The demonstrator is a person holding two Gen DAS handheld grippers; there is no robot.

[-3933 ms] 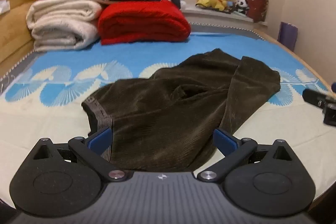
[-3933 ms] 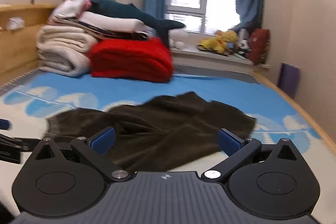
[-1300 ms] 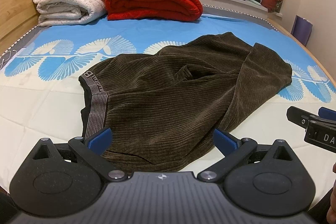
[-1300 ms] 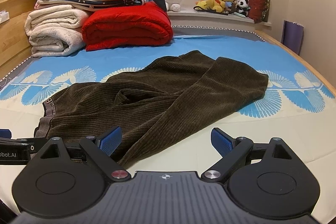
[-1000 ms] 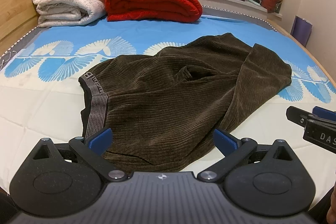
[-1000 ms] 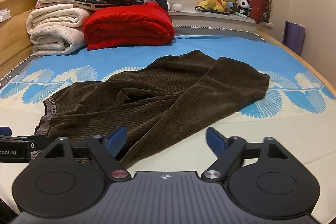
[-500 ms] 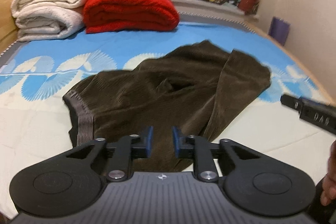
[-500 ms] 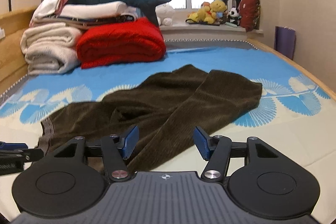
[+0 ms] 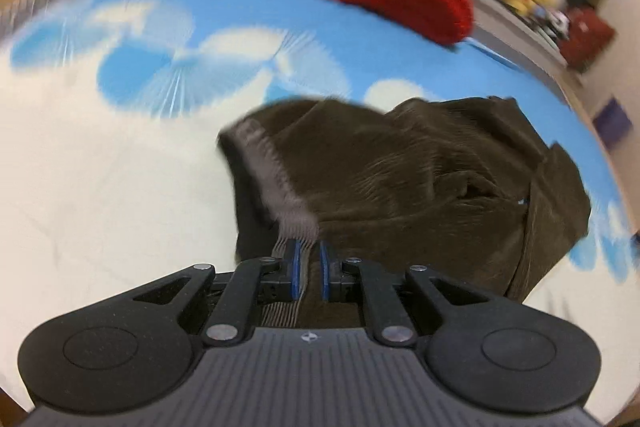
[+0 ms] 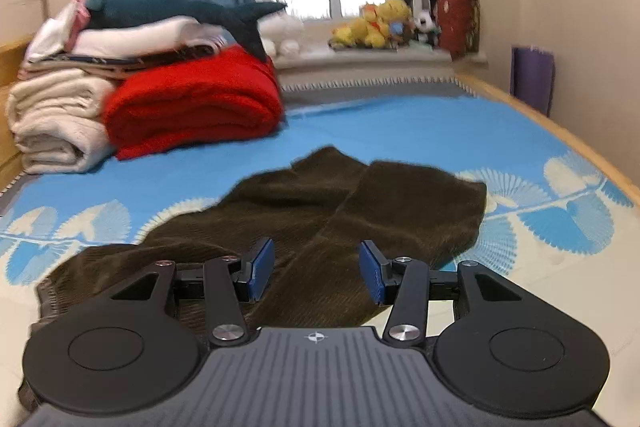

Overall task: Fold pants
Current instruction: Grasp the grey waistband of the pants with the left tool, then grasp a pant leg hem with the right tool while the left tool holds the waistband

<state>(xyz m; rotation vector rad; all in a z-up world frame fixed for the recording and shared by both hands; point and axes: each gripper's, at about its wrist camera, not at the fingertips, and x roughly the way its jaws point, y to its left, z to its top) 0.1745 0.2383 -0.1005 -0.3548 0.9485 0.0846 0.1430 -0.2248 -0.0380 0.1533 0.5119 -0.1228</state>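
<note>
One pair of brown pants [image 9: 400, 179] lay rumpled on the bed [image 9: 80, 187], on a sheet printed with blue and white fans; the grey waistband [image 9: 276, 187] ran toward the left gripper [image 9: 309, 269]; that gripper's two blue pads [image 9: 295, 267] stood nearly together with only a thin gap, and the waistband edge sat between them, so it was pinching the pants; the left view was blurred and tilted.

In the right view the pants [image 10: 352, 211] spread from lower left to the centre right, one leg folded over beside the other; the right gripper [image 10: 316, 273] hovered low over the cloth near the leg, its two pads [image 10: 260, 267] partly apart and nothing between them; whether it touched the cloth could not be told.

At the head of the bed sat one red blanket [image 10: 192, 107]; just beside it, to the left, two rolled cream blankets [image 10: 52, 123] were stacked, with folded linens above and one plush shark [image 10: 176, 9] on top; a few soft toys [image 10: 376, 21] lined the window sill; one purple bag [image 10: 532, 79] stood against the right wall.
</note>
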